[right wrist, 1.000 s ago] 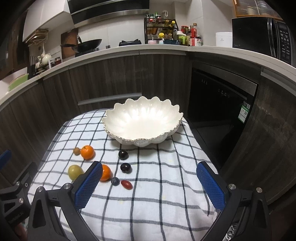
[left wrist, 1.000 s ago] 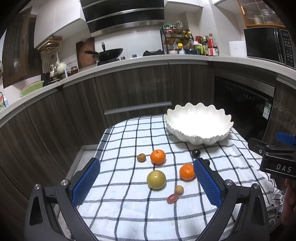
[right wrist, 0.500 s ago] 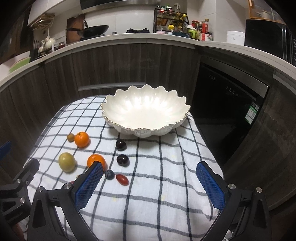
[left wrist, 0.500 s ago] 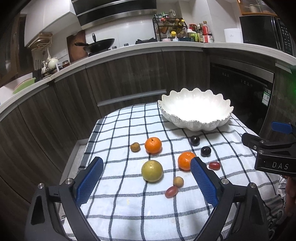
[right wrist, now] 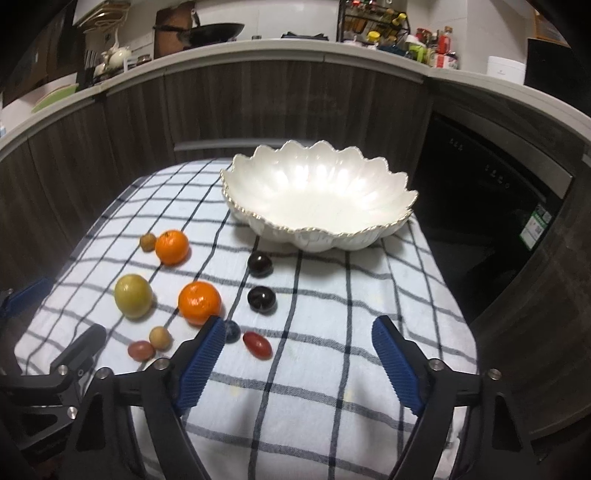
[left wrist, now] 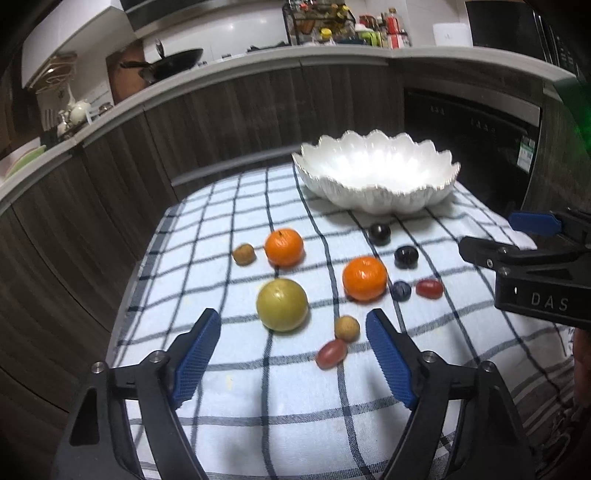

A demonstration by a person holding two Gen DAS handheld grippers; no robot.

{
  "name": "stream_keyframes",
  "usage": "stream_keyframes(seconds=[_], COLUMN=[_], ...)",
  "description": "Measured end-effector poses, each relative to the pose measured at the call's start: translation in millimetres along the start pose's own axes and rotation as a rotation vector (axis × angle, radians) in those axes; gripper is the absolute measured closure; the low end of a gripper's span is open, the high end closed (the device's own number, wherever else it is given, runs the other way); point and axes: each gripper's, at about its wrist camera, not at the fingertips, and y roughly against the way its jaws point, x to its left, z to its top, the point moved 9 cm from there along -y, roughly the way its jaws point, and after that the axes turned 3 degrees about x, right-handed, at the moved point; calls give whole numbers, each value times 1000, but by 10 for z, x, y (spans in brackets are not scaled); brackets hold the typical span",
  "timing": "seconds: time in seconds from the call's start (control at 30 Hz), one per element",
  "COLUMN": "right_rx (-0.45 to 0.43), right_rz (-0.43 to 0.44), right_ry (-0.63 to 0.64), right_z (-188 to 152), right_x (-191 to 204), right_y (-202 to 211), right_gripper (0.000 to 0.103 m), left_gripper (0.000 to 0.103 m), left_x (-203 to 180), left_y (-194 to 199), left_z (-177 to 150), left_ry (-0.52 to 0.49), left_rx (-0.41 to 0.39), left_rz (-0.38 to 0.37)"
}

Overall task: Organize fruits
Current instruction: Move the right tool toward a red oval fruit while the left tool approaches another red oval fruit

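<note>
Pretty clearly a home kitchen: curved grey countertop (right wrist: 369,50) over dark wood-grain cabinets (right wrist: 258,107), a black wok (right wrist: 214,29) by the wall, a spice rack (right wrist: 373,22) full of bottles, a built-in oven (right wrist: 491,192), and a microwave (left wrist: 517,26) up on the counter.

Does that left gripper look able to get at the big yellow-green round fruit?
Probably yes: the left gripper, jaws closing with nothing between them, points at the yellow-green round fruit, which sits apart from its neighbours.
</note>
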Motion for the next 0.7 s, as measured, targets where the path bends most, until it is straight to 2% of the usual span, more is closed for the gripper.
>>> stream_keyframes(seconds=[0.1,0.3,0.5,0.7], right_rx=[16,60,77,102], right_rz=[16,43,58,78], right_ry=[17,31,40,44], right_z=[-38,-122,-177,-232], right_x=[35,92,126,154], right_y=[-95,-261,-374,-475], right_gripper=[31,40,41,41], left_gripper=[31,33,37,45], left_x=[-34,-64,-135,-167], left_y=[-100,-219,-336,-438], left_z=[-61,-145,-238,-313], left_ry=[-9,-11,-28,-20], left_rx=[30,68,108,150], left_rz=[-14,-30,-51,-75])
